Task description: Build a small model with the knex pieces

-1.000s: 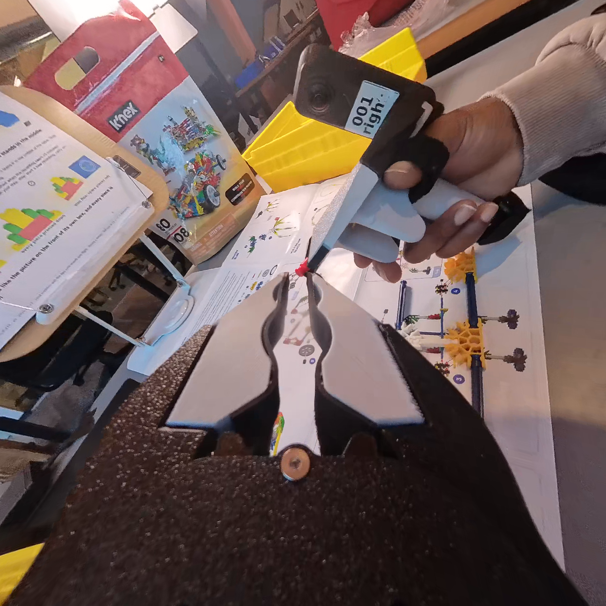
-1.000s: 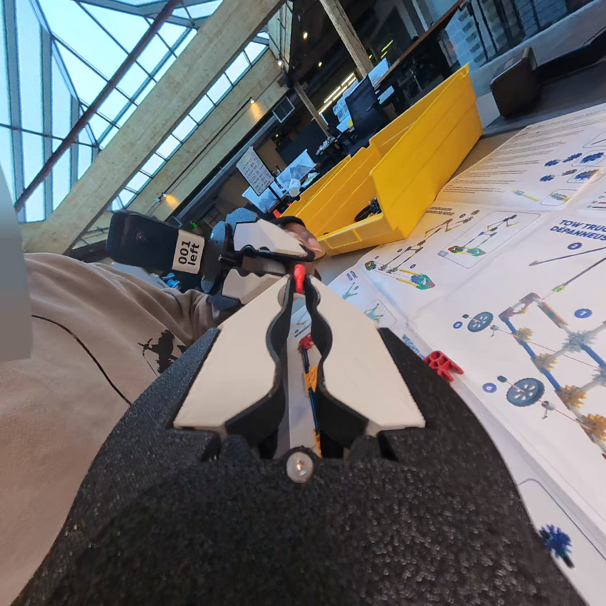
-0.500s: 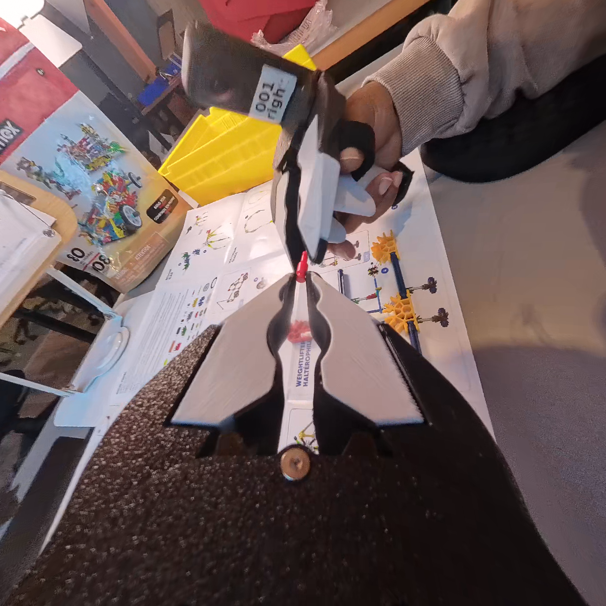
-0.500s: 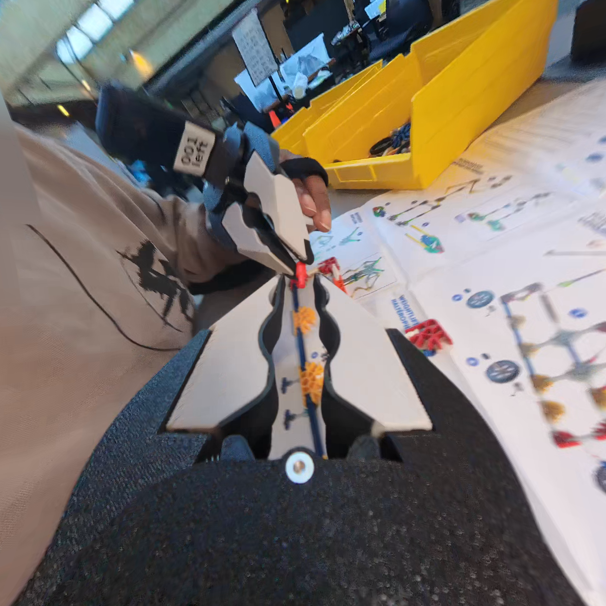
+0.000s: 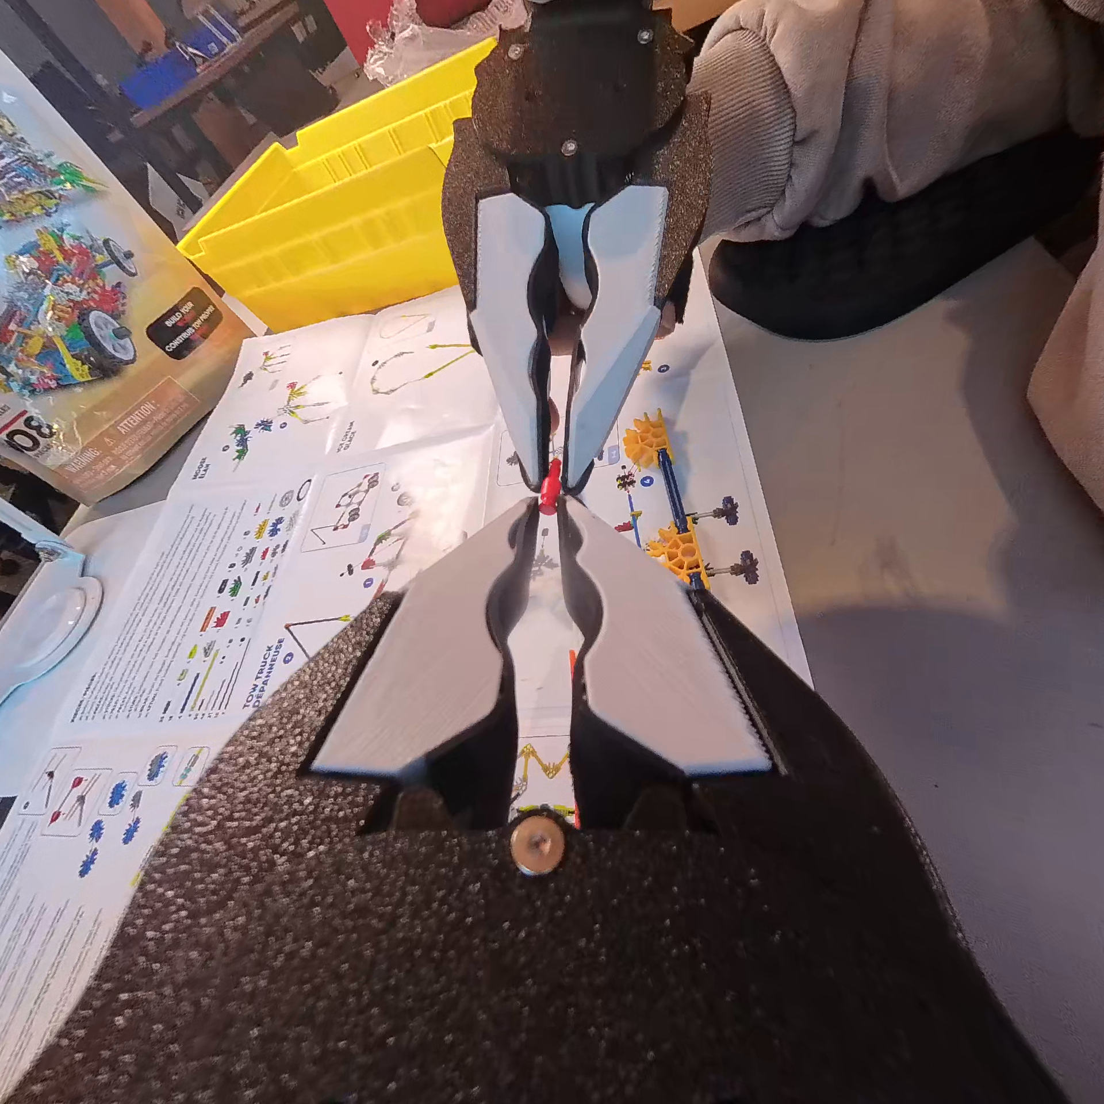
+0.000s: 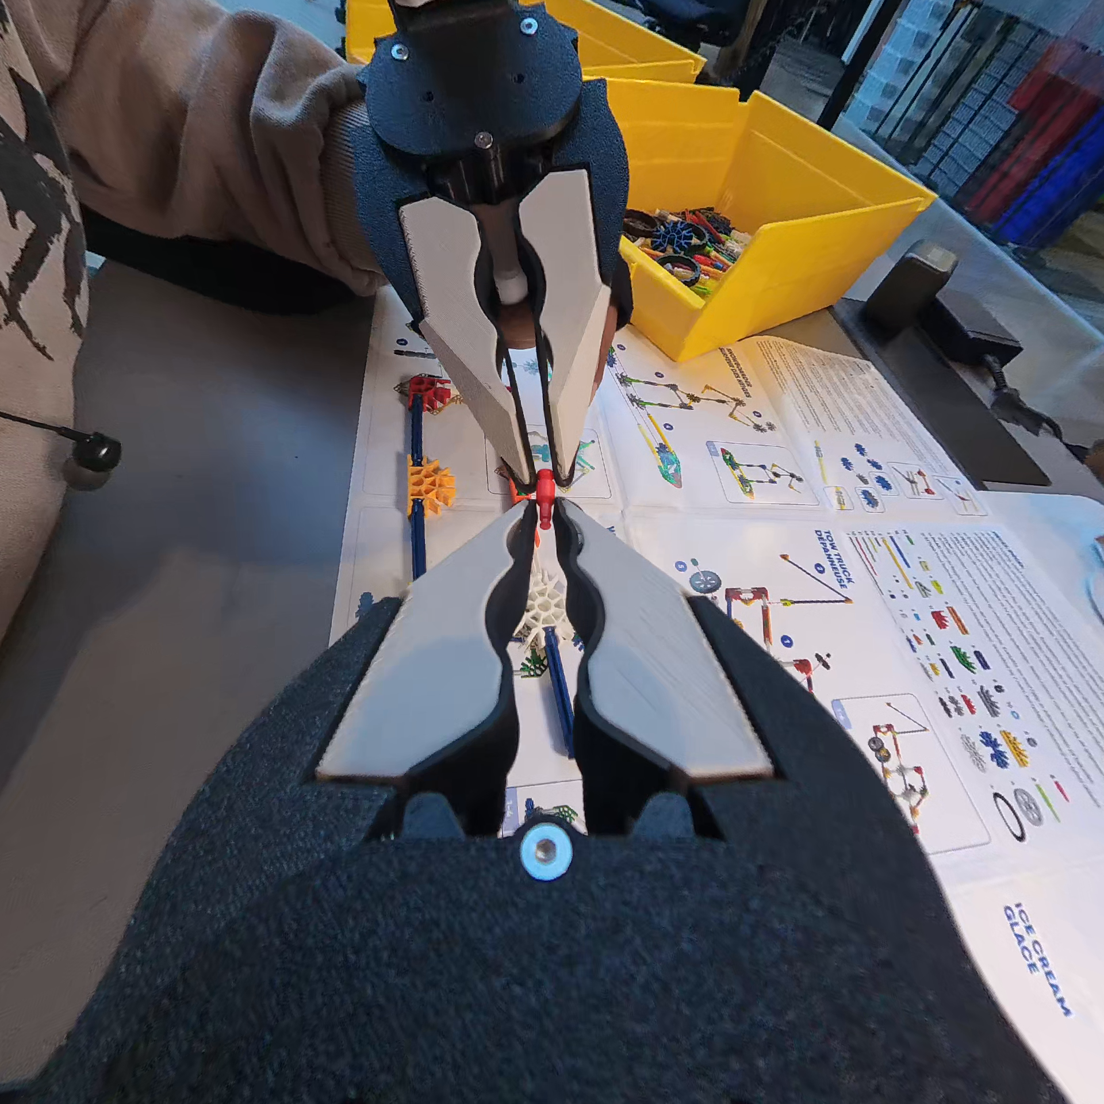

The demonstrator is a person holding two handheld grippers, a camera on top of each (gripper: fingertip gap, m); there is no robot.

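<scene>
A small red rod piece [image 5: 548,493] hangs in the air between both grippers, which meet tip to tip above the instruction sheet [image 5: 239,567]. My left gripper [image 5: 545,509] is shut on the piece's thicker end. My right gripper [image 5: 552,475] comes in from the far side and pinches the thinner end. The right wrist view shows the same: my right gripper [image 6: 545,511] is shut on the red piece [image 6: 545,491], and the left gripper [image 6: 543,475] grips it from the opposite side. A person's hands and beige sleeves hold both grippers.
A build of blue rods and yellow connectors [image 5: 678,546] lies on the sheet; in the right wrist view it shows yellow [image 6: 430,484], red [image 6: 429,391] and white connectors [image 6: 546,606]. Yellow bins [image 5: 334,233] [image 6: 776,197] hold loose parts. A toy box [image 5: 77,334] stands left; a black adapter [image 6: 944,322] lies right.
A second ago the right gripper held the red piece and the left was slightly apart. The left shut on it, the right opened, then shut on it again. Both grippers swung to face each other.
</scene>
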